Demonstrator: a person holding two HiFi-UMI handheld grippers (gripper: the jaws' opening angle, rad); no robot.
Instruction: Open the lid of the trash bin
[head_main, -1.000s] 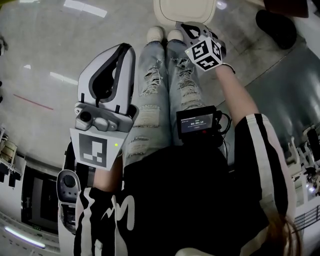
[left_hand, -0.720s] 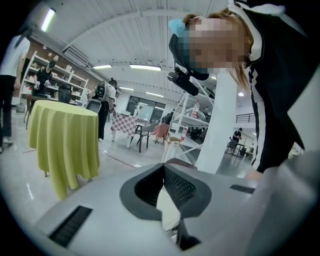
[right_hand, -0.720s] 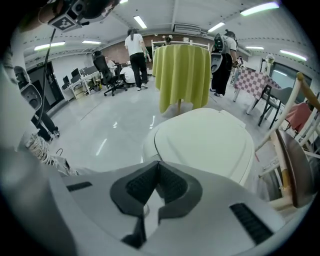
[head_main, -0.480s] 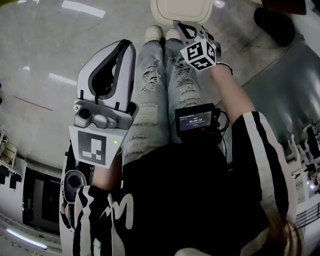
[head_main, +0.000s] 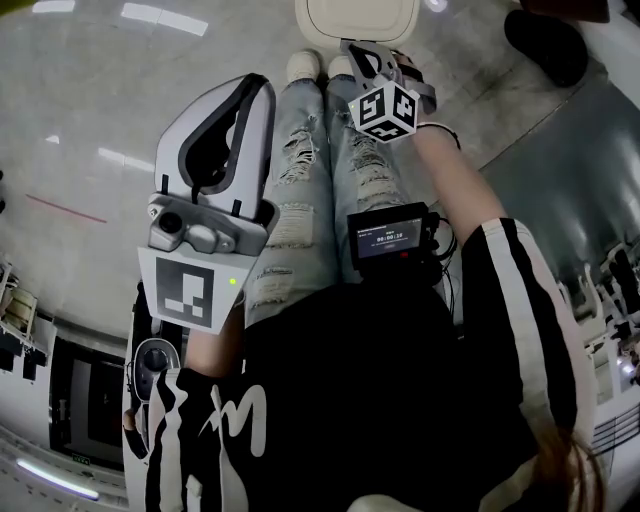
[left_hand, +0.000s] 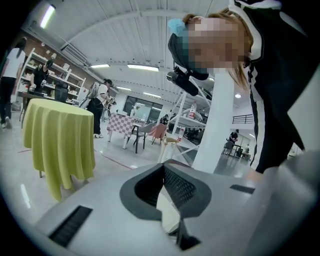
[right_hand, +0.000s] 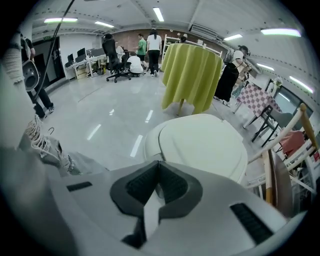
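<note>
No text clearly legible, small screen (head_main: 389, 238) at the person's waist showing a line of pale digits like a timer, too small to read.

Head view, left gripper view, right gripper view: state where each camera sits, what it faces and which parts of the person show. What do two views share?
Head view: on the head, facing steeply down at the jeans, black top, left gripper, right gripper and trash bin lid.
Left gripper view: on the left gripper, facing the yellow-draped table, jaws shut; black top at right.
Right gripper view: on the right gripper, facing the closed lid, jaws shut; jeans at left.
Shared: both gripper views show the yellow-draped table.
</note>
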